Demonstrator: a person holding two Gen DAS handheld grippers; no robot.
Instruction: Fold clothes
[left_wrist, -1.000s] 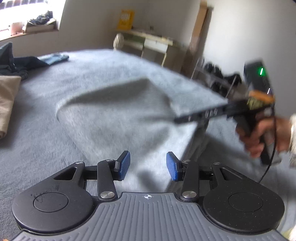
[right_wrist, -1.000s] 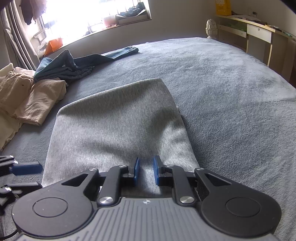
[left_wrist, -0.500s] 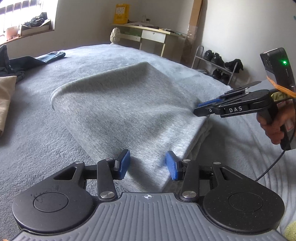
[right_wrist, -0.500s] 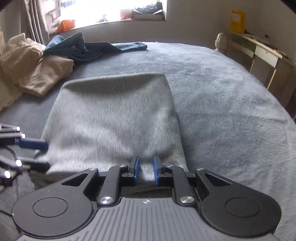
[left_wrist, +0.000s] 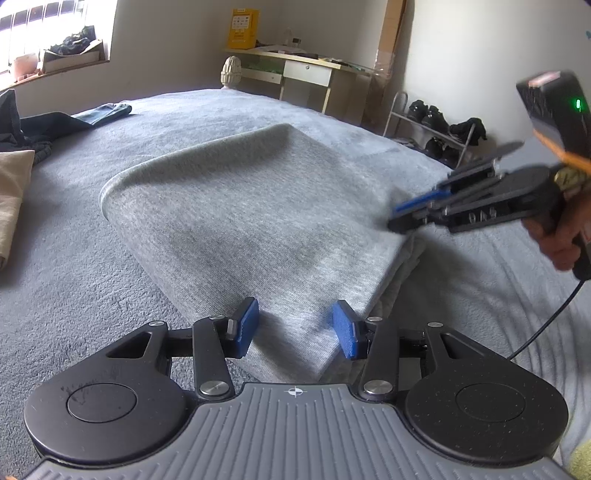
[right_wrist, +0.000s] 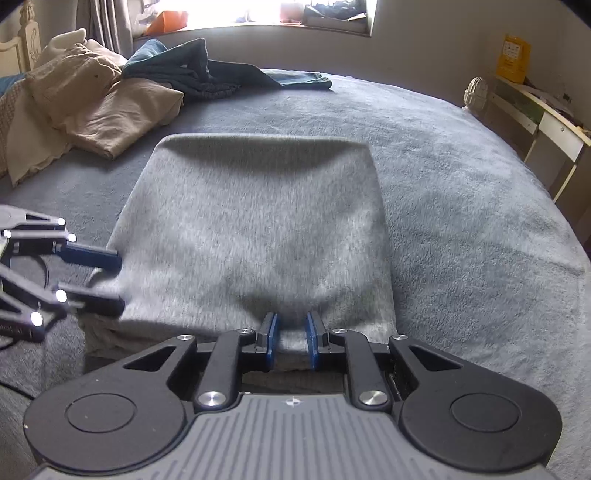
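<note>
The folded grey garment (right_wrist: 255, 229) lies flat in the middle of the grey bed cover (right_wrist: 461, 206), with its layered edge toward the two grippers. The left gripper (left_wrist: 294, 325) stands at one near corner, its blue pads apart, with nothing pressed between them. The right gripper (right_wrist: 291, 338) has its jaws narrow at the near edge; whether they pinch the cloth I cannot tell. Beige clothes (right_wrist: 99, 107) and dark clothes (right_wrist: 192, 74) lie well apart, near the window.
</note>
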